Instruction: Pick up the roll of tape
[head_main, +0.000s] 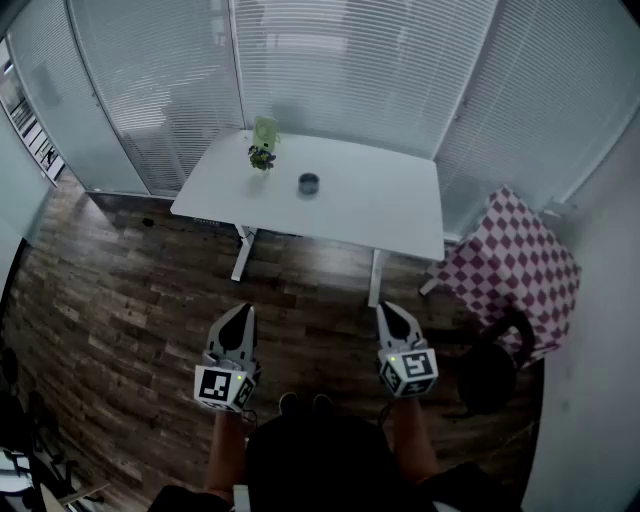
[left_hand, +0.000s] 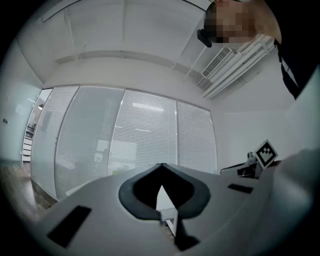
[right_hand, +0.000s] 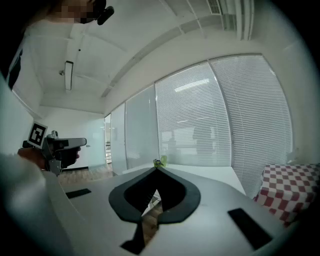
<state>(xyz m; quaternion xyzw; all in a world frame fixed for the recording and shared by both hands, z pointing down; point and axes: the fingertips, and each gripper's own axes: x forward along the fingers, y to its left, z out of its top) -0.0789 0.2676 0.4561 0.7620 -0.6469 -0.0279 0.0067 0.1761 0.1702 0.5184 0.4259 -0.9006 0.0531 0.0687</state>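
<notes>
Roll of tape (head_main: 308, 183): small dark ring on white table (head_main: 400, 215), 12 o'clock from both grippers; plant (head_main: 263, 152) at its 10 o'clock; probably light, stiff, smooth; pinch across its wall; left gripper (head_main: 238, 314), right gripper (head_main: 392, 312): jaws closed, empty.

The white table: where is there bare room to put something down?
The right half of the white table is bare, from the roll of tape across to the edge by the checkered cloth. The front left corner is free too. Only the back left is busy: the small green plant stands there, near the tape.
</notes>
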